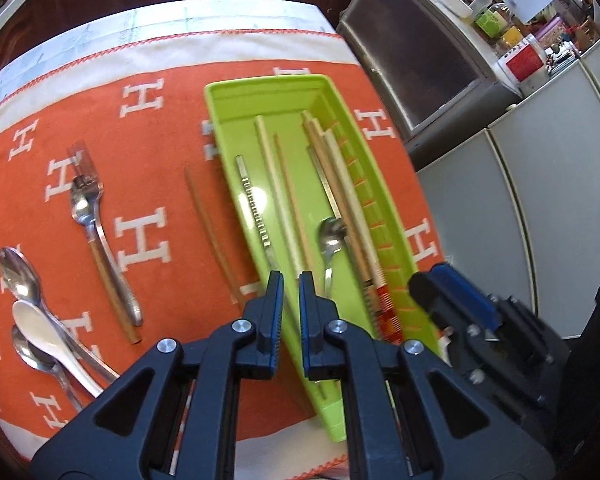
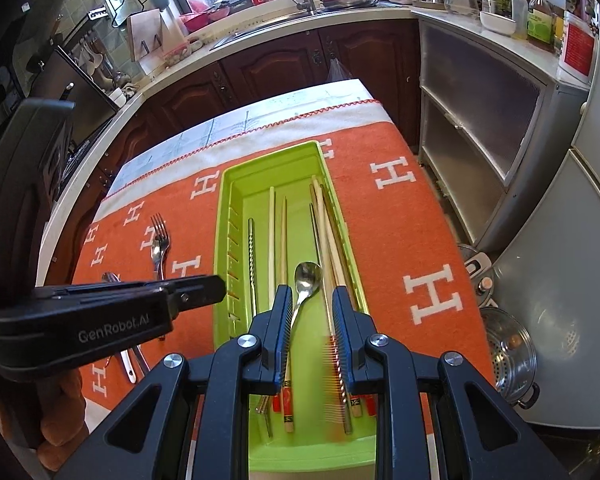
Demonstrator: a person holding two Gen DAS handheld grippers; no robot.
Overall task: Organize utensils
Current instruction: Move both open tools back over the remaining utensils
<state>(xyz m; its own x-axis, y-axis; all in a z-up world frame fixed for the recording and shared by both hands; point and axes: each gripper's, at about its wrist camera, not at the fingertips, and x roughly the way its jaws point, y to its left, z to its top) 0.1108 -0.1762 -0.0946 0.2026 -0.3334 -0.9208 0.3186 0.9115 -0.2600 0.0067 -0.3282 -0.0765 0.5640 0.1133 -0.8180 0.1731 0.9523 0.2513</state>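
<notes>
A lime-green tray (image 1: 220, 100) (image 2: 260, 160) lies lengthwise on the orange cloth. It holds several wooden and metal chopsticks (image 1: 278, 184) (image 2: 271, 232) and one steel spoon (image 1: 333, 236) (image 2: 308, 274). My left gripper (image 1: 290, 280) hovers shut and empty over the tray's near end; it also shows side-on as the left gripper (image 2: 216, 290). My right gripper (image 2: 312, 292) hangs above the spoon with its jaws slightly apart and nothing between them. Left of the tray lie a brown chopstick (image 1: 210, 228), a fork (image 1: 86, 184), another chopstick (image 1: 112, 284), steel spoons (image 1: 18, 276) and a white spoon (image 1: 44, 332).
The orange cloth (image 1: 148, 160) with white H marks covers the table, with a white border at the far edge. Dark wooden cabinets and a sink counter (image 2: 300, 12) stand beyond. A grey shelf unit (image 2: 480, 120) and steel pots (image 2: 512, 356) are on the right.
</notes>
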